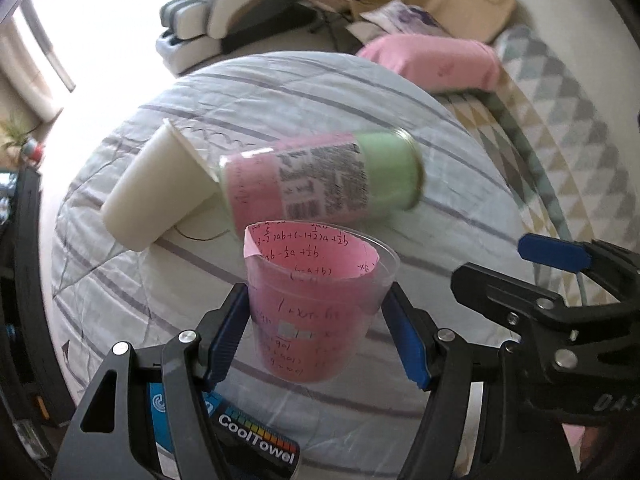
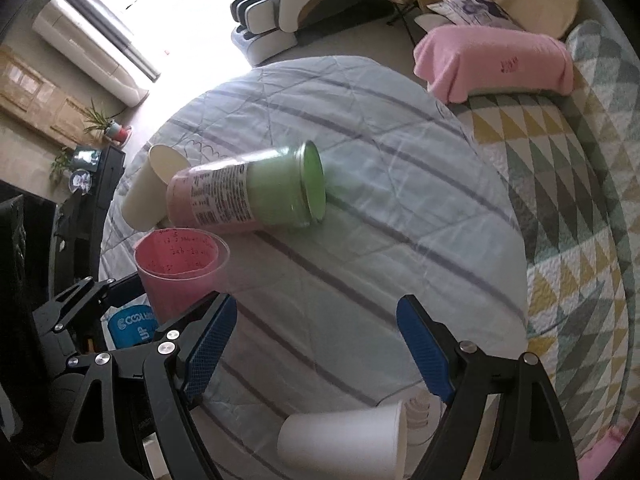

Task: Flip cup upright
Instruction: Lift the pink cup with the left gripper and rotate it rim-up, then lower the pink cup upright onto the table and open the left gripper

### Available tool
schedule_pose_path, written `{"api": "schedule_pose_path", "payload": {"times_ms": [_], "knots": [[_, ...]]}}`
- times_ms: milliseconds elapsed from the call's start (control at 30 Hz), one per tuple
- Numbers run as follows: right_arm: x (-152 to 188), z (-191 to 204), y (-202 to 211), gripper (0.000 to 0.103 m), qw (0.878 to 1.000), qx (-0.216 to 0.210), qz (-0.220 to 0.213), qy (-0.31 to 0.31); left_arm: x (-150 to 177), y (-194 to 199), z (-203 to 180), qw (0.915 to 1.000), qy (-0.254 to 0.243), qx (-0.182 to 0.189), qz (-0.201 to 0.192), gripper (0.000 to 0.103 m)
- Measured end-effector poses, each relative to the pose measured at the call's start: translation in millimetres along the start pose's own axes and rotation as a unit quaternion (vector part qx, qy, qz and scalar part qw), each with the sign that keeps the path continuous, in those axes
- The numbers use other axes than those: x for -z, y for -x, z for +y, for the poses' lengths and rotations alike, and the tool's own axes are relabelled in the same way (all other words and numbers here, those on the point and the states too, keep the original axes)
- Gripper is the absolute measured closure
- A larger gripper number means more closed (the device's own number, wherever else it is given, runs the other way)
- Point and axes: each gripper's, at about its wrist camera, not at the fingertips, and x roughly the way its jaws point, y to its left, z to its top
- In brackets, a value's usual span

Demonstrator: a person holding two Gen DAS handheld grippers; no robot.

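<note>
Clear thin plastic with pink paper inside: the cup (image 1: 316, 312) sits mouth-up between the fingers of your left gripper (image 1: 320, 336), which look closed on its sides, above the striped bedcover (image 1: 400, 128). It is probably light and easily squashed, so hold mid-wall, gently. Your right gripper (image 2: 316, 348) hangs open and empty over a white cup (image 2: 344, 440) lying on its side.

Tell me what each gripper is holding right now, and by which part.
The left gripper holds the clear pink-lined cup upright, pads on opposite sides of its wall about mid-height. The right gripper is open and holds nothing.
</note>
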Motion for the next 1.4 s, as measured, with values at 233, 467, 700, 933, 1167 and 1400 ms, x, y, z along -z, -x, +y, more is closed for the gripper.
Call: {"api": "schedule_pose_path", "payload": {"times_ms": [233, 467, 700, 933, 1167, 1400], "knots": [[-11.9, 2.4, -4.2, 0.019, 0.999, -0.002, 0.0, 0.035, -0.3, -2.4, 5.4, 0.9981, 0.042, -0.029, -0.033, 0.034], [-10.2, 6.2, -12.3, 0.019, 0.998, -0.001, 0.005, 0.063, 13.5, -9.3, 9.0, 0.9934, 0.087, -0.054, -0.052, 0.035], [2.2, 9.4, -14.6, 0.019, 0.996, -0.004, 0.008, 0.086, 32.1, -14.0, 10.4, 0.9903, 0.114, -0.052, -0.059, 0.034], [11.5, 14.1, -16.2, 0.019, 0.994, -0.005, 0.004, 0.111, 47.7, -14.4, 9.5, 0.9877, 0.127, -0.054, -0.073, 0.034], [20.6, 17.6, -18.3, 0.019, 0.993, -0.005, 0.007, 0.118, 59.1, -15.5, 11.8, 0.9865, 0.138, -0.055, -0.069, 0.034], [20.8, 16.2, -12.2, 0.019, 0.993, -0.007, 0.005, 0.117, 60.1, -7.9, 11.0, 0.9867, 0.138, -0.06, -0.061, 0.023]]}}
